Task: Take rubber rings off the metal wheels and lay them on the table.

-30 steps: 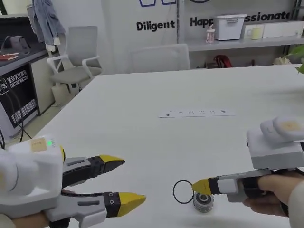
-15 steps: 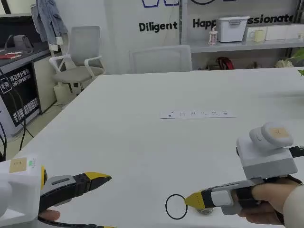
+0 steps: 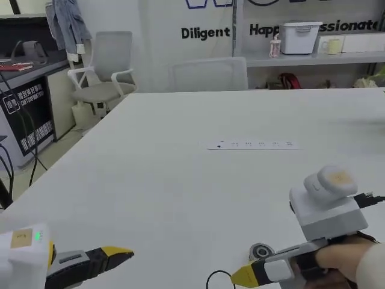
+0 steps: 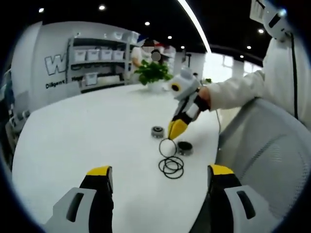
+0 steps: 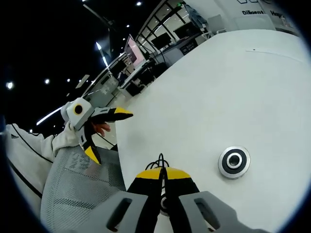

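My right gripper [image 3: 243, 275] is shut on a thin black rubber ring [image 3: 216, 279] that hangs just above the table near its front edge. A bare metal wheel [image 3: 260, 250] lies flat just beyond the gripper and shows again as the wheel [image 5: 234, 162]. In the left gripper view, the held ring [image 4: 167, 147] hangs between two wheels [image 4: 157, 131] [image 4: 184, 147], above a small pile of rings [image 4: 171, 167] on the table. My left gripper [image 4: 160, 172] is open with nothing in it and stays well left of the work; one of its yellow fingertips [image 3: 117, 253] enters at the lower left.
The white table [image 3: 198, 174] stretches far ahead, with a white power strip [image 3: 252, 144] near its middle. Chairs [image 3: 207, 73] stand at its far side, and a shelf [image 3: 313, 57] carries boxes. A grey mesh chair back [image 5: 73, 184] is close to the table's near edge.
The right gripper has drawn the ring back from the wheel toward the table's near edge. The left gripper has dropped lower and further left in the head view.
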Tool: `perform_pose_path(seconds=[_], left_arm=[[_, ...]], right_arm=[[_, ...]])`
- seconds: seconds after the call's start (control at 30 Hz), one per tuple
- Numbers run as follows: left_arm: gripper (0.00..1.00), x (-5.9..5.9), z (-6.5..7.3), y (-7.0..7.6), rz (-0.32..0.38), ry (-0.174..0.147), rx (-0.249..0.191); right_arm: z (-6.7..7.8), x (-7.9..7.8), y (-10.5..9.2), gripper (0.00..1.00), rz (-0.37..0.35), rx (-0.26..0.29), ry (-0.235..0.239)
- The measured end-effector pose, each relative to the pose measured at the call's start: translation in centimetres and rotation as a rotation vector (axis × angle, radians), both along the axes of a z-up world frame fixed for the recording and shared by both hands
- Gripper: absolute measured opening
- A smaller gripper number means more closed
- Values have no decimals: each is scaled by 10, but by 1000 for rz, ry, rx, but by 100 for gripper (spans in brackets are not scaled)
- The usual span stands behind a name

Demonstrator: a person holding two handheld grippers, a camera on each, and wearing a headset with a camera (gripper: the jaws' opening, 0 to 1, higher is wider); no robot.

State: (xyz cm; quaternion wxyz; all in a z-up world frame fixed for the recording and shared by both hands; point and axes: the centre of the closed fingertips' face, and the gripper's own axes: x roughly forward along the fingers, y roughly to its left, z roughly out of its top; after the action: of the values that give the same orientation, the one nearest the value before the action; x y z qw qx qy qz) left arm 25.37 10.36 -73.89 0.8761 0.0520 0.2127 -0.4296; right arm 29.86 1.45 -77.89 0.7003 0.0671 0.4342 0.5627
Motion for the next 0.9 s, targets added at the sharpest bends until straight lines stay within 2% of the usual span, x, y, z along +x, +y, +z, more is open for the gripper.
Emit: perform_pose_path(seconds=[0.37,0.6,0.9], left_arm=[[80,-5,-8,-3,-27,35,15],[80,-4,-8,-2,-18,35,11],[79,-5,-8,-1,-13,40,2]], right_arm=[[-11,-6,0,0,24,-47,-7],[-18,0,-3,0,11,-90,-51],[-21,3,-5,0,1,-110,-61]])
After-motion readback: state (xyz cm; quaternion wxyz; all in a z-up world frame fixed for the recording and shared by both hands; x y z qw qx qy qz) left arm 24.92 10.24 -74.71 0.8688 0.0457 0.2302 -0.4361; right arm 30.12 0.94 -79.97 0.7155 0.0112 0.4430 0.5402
